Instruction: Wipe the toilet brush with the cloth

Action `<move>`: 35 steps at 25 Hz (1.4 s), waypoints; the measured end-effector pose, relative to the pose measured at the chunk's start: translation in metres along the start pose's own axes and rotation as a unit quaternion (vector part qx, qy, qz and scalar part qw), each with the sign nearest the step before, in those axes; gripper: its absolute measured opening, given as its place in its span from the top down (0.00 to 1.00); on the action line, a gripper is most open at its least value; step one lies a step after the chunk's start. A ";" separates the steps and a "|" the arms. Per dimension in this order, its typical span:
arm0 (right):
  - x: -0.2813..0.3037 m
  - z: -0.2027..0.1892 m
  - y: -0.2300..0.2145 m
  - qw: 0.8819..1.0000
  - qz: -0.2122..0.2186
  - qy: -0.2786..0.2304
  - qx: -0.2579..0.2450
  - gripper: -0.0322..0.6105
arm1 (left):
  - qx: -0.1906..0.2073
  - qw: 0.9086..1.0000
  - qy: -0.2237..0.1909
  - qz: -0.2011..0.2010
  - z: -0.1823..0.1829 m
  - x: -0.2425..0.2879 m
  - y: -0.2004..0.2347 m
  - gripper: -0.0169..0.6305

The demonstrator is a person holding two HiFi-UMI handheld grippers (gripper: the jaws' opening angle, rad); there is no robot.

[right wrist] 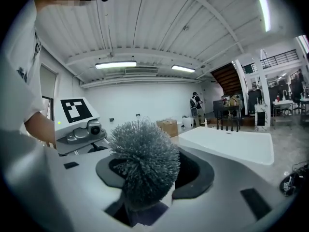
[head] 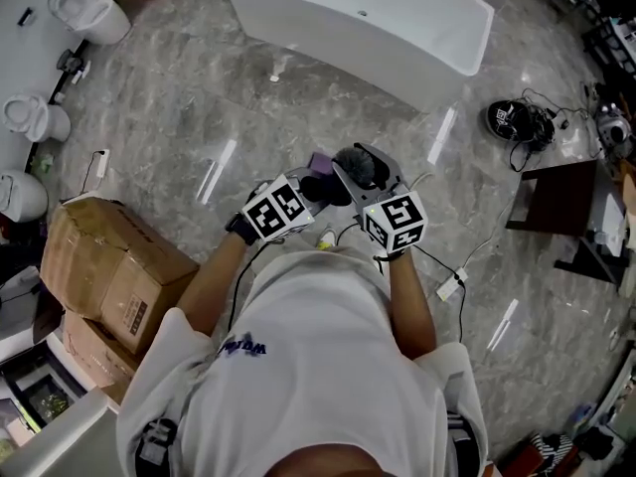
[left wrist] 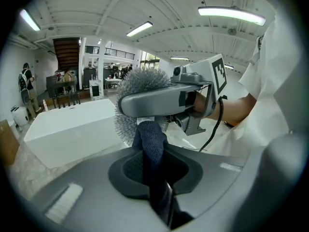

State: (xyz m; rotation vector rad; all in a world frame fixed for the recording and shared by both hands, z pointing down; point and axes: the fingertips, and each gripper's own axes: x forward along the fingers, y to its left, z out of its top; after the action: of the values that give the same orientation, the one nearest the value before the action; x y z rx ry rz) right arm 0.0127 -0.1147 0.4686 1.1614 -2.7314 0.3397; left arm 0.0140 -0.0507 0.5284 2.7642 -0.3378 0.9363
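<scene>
The toilet brush's grey bristly head (head: 360, 165) sticks out ahead of my right gripper (head: 375, 175), which is shut on the brush below the head. In the right gripper view the head (right wrist: 143, 162) fills the space between the jaws. My left gripper (head: 316, 189) is shut on a dark blue cloth (head: 324, 185), held just left of the brush at chest height. In the left gripper view the cloth (left wrist: 150, 146) stands up from the jaws, and its top touches the brush's neck under the bristles (left wrist: 136, 105) and the right gripper's finger (left wrist: 159, 103).
A white bathtub (head: 358, 23) lies ahead on the marble floor. Cardboard boxes (head: 109, 276) are stacked at the left, with toilets (head: 89, 13) beyond them. A dark table (head: 561, 202), cables and a black helmet-like item (head: 517, 119) are at the right.
</scene>
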 end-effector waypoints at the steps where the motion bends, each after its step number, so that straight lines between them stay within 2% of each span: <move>1: -0.001 0.000 -0.002 1.000 -0.001 -0.001 0.002 0.61 | 0.003 1.000 0.004 -0.003 0.001 0.001 0.000 0.91; 4: -0.003 0.003 -0.006 1.000 -0.008 0.001 0.000 0.61 | 0.003 1.000 0.008 -0.016 0.004 0.002 0.000 0.91; 8: -0.012 0.002 -0.015 1.000 -0.024 0.001 -0.010 0.61 | -0.017 0.999 0.010 -0.046 0.010 0.010 -0.007 0.91; 11: -0.020 0.002 -0.020 0.999 -0.035 -0.003 -0.013 0.61 | -0.013 0.999 0.012 -0.051 0.013 0.015 -0.011 0.91; 14: -0.026 0.006 -0.018 0.998 -0.047 -0.007 -0.031 0.61 | -0.003 0.999 0.004 -0.038 0.016 0.016 -0.014 0.91; 18: -0.031 0.008 -0.021 0.997 -0.072 -0.010 -0.041 0.61 | 0.021 1.000 0.000 0.004 0.014 0.017 -0.010 0.90; 22: -0.036 0.011 -0.032 0.996 -0.086 -0.018 -0.021 0.61 | 0.005 1.000 -0.006 -0.004 0.009 0.015 -0.007 0.87; 27: -0.039 0.019 -0.037 0.996 -0.081 -0.027 -0.013 0.61 | -0.001 1.000 0.004 -0.009 0.003 0.010 -0.004 0.87; 35: -0.036 0.016 -0.037 0.996 -0.086 -0.031 0.003 0.61 | 0.037 0.999 0.014 0.007 0.006 0.011 -0.003 0.86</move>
State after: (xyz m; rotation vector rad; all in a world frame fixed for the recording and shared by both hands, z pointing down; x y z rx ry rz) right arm 0.0632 -0.1192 0.4500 1.4191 -2.6590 0.2937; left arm 0.0268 -0.0513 0.5308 2.8154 -0.3246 1.0094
